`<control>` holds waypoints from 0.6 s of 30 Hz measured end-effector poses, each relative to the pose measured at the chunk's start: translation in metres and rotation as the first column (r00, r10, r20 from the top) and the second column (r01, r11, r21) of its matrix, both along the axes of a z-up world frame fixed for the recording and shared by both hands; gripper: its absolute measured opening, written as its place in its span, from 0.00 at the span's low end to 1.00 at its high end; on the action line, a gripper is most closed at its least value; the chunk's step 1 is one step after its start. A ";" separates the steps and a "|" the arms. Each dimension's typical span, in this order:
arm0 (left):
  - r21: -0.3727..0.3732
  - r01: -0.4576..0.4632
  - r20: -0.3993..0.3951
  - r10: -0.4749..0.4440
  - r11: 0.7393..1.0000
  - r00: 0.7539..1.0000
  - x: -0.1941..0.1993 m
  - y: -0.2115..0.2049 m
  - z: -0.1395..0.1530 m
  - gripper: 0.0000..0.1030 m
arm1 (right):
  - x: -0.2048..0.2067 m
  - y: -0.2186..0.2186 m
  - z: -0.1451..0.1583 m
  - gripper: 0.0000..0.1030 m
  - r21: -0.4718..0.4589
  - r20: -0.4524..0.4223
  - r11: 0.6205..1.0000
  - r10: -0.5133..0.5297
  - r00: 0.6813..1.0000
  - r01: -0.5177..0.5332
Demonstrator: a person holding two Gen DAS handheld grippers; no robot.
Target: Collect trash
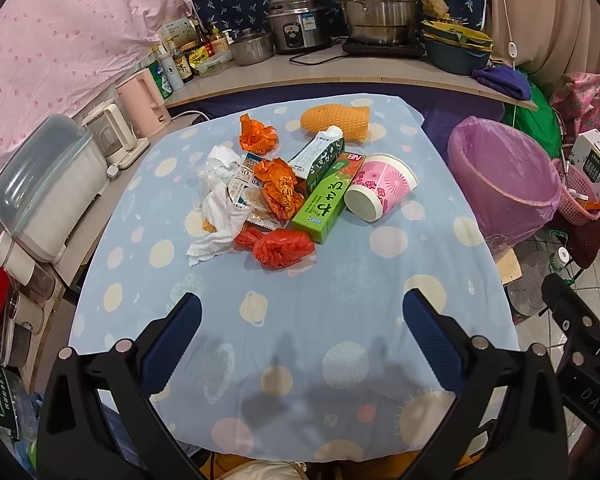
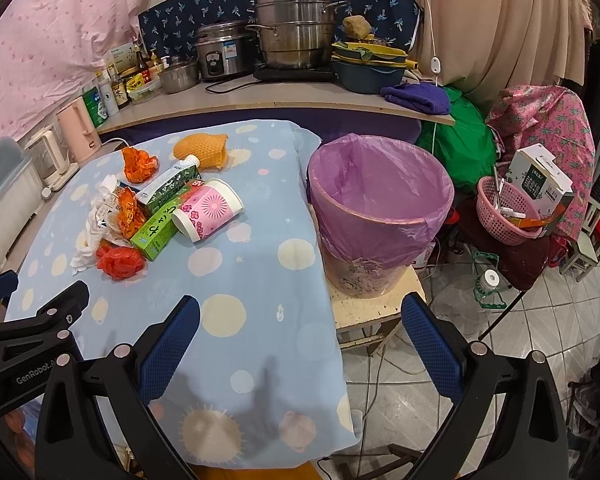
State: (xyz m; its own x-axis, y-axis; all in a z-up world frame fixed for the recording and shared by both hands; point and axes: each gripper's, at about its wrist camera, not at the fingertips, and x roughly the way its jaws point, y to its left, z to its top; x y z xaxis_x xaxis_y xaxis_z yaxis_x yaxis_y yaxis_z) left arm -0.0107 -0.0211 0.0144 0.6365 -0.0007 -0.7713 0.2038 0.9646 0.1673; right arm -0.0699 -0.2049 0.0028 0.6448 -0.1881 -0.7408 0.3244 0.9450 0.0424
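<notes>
Claws, left (image 1: 300, 312) and right (image 2: 300, 314), gape empty; only right wrist shows bin (image 2: 380, 216) whole.

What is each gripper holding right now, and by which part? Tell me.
Nothing. The left gripper and right gripper both have open, empty jaws above the tablecloth.

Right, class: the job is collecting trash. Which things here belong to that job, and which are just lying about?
Belongs to the job:
paper cup
green box
drink carton
red plastic bag
crumpled tissue
orange wrappers
foam fruit net
lined bin

Just lying about:
steamer pot
rice cooker
pink kettle
pink basket
</notes>
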 end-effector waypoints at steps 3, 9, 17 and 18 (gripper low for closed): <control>0.002 0.002 0.003 -0.002 1.000 1.000 0.002 -0.001 0.002 0.93 | 0.000 0.000 0.001 0.94 0.001 0.002 1.000 -0.001 1.000 0.001; 0.003 0.003 0.005 -0.003 1.000 1.000 0.002 0.000 0.003 0.93 | -0.002 0.001 0.004 0.94 -0.001 0.008 1.000 -0.002 1.000 0.002; 0.003 0.009 0.009 -0.009 1.000 1.000 0.001 0.000 0.005 0.93 | -0.003 -0.004 0.004 0.94 0.002 0.016 1.000 -0.015 1.000 0.015; 0.003 0.009 0.009 -0.009 1.000 1.000 0.000 -0.001 0.004 0.93 | -0.003 -0.004 0.004 0.94 0.002 0.016 1.000 -0.015 1.000 0.015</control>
State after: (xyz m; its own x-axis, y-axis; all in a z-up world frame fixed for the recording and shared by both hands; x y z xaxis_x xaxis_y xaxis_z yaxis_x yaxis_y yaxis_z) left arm -0.0106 -0.0219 0.0188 0.6432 -0.0038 -0.7657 0.2108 0.9622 0.1723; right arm -0.0727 -0.2086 0.0066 0.6536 -0.1964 -0.7309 0.3375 0.9401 0.0491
